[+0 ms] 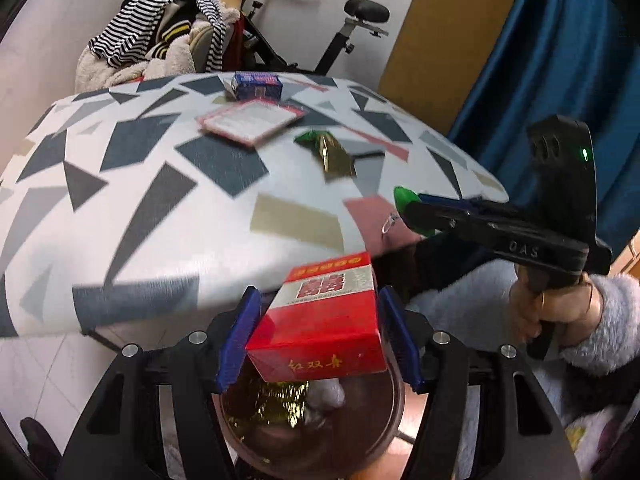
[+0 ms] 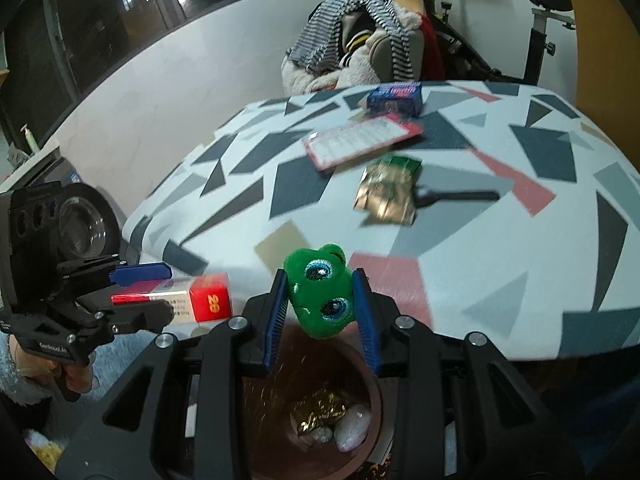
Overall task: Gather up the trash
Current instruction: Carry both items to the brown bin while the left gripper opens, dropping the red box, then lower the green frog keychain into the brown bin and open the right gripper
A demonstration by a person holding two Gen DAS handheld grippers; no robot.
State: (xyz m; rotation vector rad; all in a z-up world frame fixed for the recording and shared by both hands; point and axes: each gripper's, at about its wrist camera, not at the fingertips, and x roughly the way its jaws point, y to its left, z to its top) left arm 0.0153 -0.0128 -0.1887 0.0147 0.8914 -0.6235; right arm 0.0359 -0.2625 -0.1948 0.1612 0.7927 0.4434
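Note:
My left gripper (image 1: 318, 312) is shut on a red cigarette box (image 1: 324, 320) and holds it above a brown trash bin (image 1: 384, 436) that has gold foil and white scraps inside. The box also shows in the right wrist view (image 2: 200, 298). My right gripper (image 2: 322, 300) is shut on a green frog toy (image 2: 322, 296) above the same bin (image 2: 372, 400); the toy shows in the left wrist view (image 1: 408, 200). On the patterned table (image 1: 140, 220) lie a gold-green wrapper (image 1: 334, 154), a pink-edged card (image 1: 250, 120) and a blue box (image 1: 256, 85).
A chair piled with striped and fleecy clothes (image 1: 160, 44) and an exercise bike (image 1: 352, 28) stand behind the table. A blue curtain (image 1: 560, 60) hangs at the right. A black spoon (image 2: 456, 197) lies by the wrapper on the table.

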